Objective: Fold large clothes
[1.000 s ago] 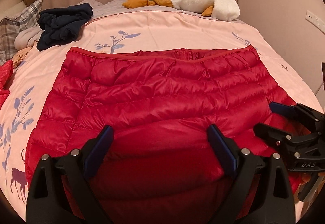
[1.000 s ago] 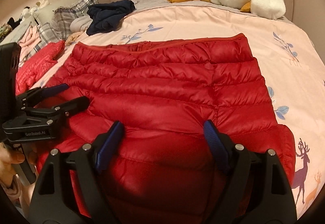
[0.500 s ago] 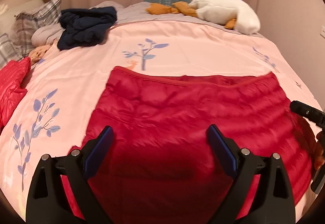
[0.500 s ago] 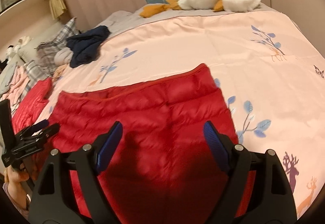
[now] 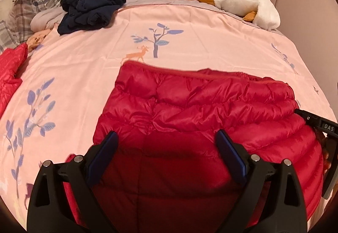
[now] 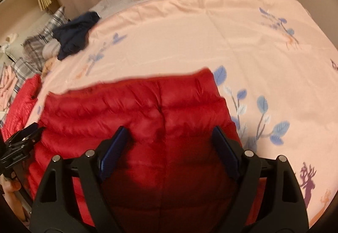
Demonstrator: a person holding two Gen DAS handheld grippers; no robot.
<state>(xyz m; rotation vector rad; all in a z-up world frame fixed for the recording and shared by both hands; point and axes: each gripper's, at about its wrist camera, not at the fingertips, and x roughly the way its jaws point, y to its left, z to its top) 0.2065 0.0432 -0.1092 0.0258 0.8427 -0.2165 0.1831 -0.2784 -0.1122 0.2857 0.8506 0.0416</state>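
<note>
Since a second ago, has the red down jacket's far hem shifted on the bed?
Yes. The red down jacket has pulled toward the camera: its far hem, earlier beyond the printed tree, now lies just below it.

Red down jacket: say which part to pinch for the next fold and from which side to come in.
Pinch the red down jacket at its far piped hem, near the two far corners, probably one gripper per corner. That edge is thin and firm, whereas the quilted middle is puffy and slippery. Bring the left gripper and right gripper, both open, in low from the sides, across the pink bedsheet.
</note>
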